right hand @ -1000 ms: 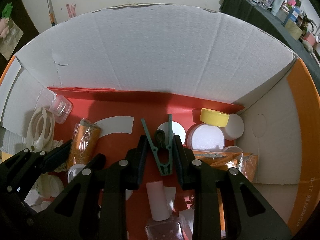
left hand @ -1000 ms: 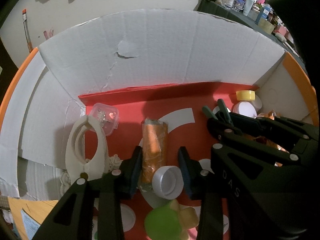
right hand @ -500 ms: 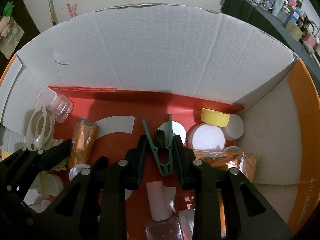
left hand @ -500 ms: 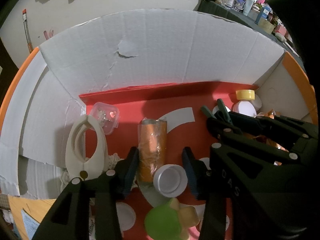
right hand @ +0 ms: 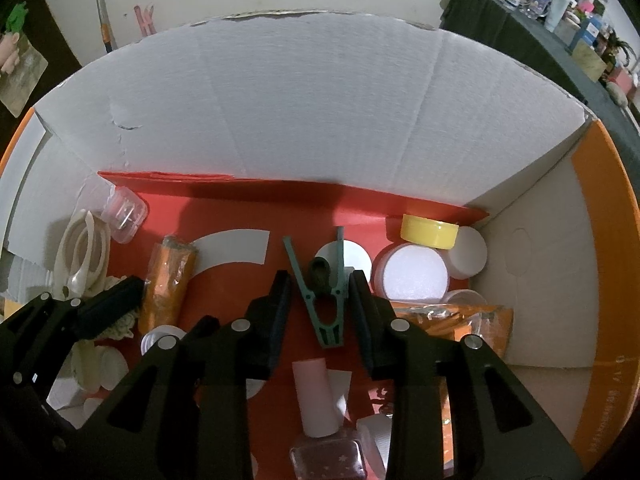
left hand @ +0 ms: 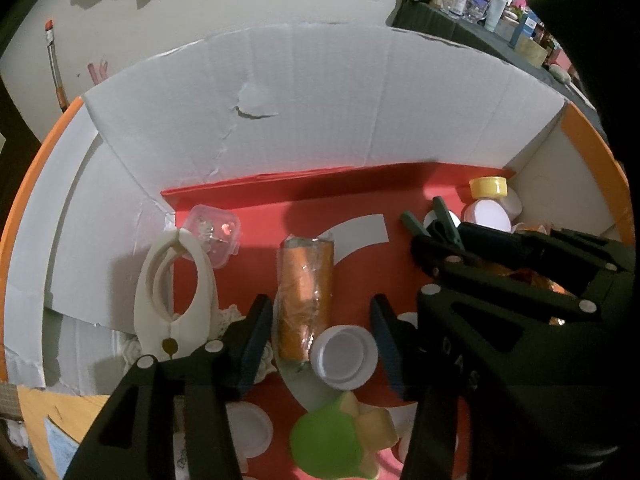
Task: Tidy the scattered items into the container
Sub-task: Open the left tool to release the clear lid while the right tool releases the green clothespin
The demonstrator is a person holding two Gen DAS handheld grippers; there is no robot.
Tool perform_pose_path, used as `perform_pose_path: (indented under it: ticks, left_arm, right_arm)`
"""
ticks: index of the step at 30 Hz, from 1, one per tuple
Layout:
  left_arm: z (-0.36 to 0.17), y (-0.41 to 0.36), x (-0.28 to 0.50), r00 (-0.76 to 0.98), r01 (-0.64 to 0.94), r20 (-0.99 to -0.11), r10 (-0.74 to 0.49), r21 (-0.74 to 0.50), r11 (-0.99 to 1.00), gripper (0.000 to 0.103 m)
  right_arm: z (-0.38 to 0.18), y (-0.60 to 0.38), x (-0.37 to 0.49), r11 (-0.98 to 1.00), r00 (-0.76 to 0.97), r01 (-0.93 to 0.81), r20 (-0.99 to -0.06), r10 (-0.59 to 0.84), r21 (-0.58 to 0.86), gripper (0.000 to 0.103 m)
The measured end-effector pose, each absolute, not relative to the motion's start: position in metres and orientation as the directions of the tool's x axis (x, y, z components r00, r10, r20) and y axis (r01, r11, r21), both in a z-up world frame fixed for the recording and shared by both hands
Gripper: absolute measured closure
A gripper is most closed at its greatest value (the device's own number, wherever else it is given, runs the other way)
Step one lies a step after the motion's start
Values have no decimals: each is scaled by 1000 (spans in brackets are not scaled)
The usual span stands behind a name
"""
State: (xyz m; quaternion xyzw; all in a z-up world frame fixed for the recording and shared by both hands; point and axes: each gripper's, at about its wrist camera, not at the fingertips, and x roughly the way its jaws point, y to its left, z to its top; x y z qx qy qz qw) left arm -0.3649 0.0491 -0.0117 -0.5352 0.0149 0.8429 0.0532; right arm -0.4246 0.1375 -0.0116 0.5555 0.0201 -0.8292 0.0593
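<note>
Both tools (left hand: pixel 320 328) (right hand: pixel 320 300) hang open inside the cardboard box (right hand: pixel 320 120), walls near.

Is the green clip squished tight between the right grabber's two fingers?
No, the green clip lies on the red floor between the right gripper's open fingers, with gaps on both sides.

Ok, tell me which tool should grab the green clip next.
Right. The right tool is open with the green clip lying between its fingers; the left tool straddles the orange roll and white cap instead.
</note>
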Motion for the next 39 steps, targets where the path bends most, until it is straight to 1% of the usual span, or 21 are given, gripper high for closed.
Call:
perform_pose_path:
  ticks: [10, 15, 28, 30, 33, 35, 39]
  left_arm:
    - [-13, 44, -369, -422, -108, -903, 77, -34, -994, 47]
    - [-13, 43, -366, -427, -109, -901, 79, -35, -993, 43]
    - [-14, 39, -364, -431, -111, -899, 78, -33, -993, 42]
    - [-11, 40, -363, -433, -111, -898, 76, -31, -993, 40]
    - [-11, 41, -361, -439, -110, -896, 72, -26, -994, 39]
    - [-8, 41, -359, -442, -110, -894, 70, -24, -994, 39]
    - [-6, 41, -353, -450, -111, -891, 69, -21, -994, 39]
  right_arm:
    - [-4, 123, -428, -992, -384, 123, -920, -75, 29, 74]
    - [-1, 119, -433, -992, -392, 126, -917, -76, 29, 74]
    - [-1, 118, -426, -991, -411, 134, -908, -76, 23, 74]
    - [1, 113, -428, -991, -416, 134, -906, -75, 21, 74]
    - [-1, 122, -409, -991, -423, 137, -903, -72, 15, 74]
    - [2, 140, -378, -990, -429, 139, -901, -71, 12, 74]
    - [5, 141, -375, -990, -435, 141, -898, -68, 7, 74]
